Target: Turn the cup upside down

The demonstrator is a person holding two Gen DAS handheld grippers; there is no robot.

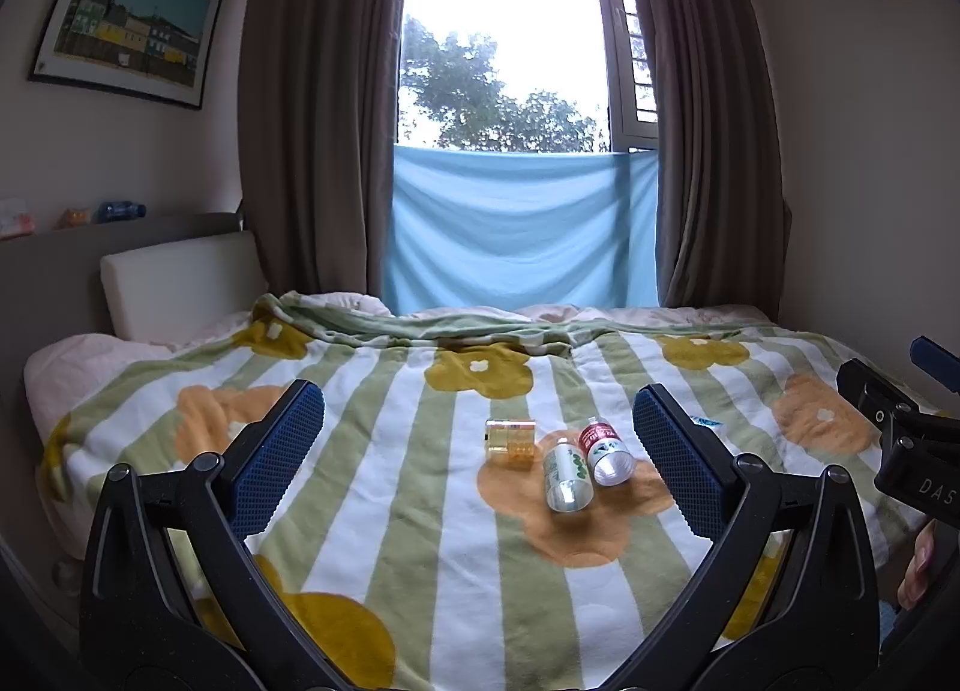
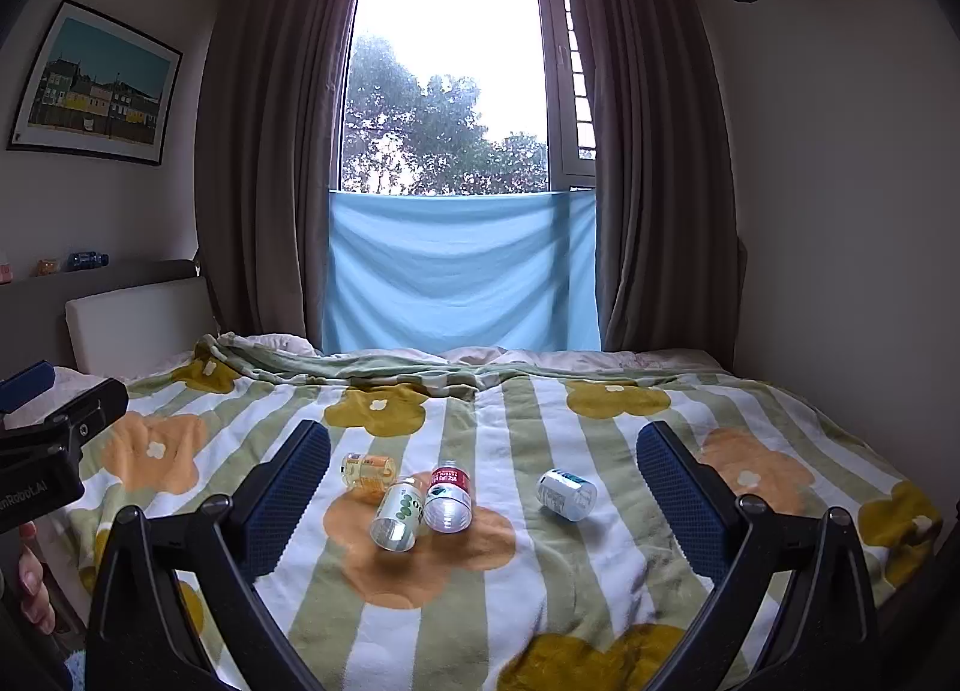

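Several small clear plastic cups lie on their sides on the flowered blanket (image 2: pixel 540 589). A yellow cup (image 2: pixel 368 470) is on the left. A green-and-white cup (image 2: pixel 399 512) and a red-labelled cup (image 2: pixel 447 499) touch each other, open mouths toward me. A blue-and-white cup (image 2: pixel 566 494) lies apart on the right. In the left wrist view the yellow cup (image 1: pixel 510 439), green cup (image 1: pixel 566 475) and red cup (image 1: pixel 606 451) lie between the fingers. My left gripper (image 1: pixel 477 400) and right gripper (image 2: pixel 485 433) are open and empty, hovering short of the cups.
The bed's near edge is below both grippers. A headboard cushion (image 2: pixel 138 325) stands at the left, with curtains and a blue cloth (image 2: pixel 462 271) at the window beyond. A person's fingers (image 2: pixel 33 583) show at the left edge.
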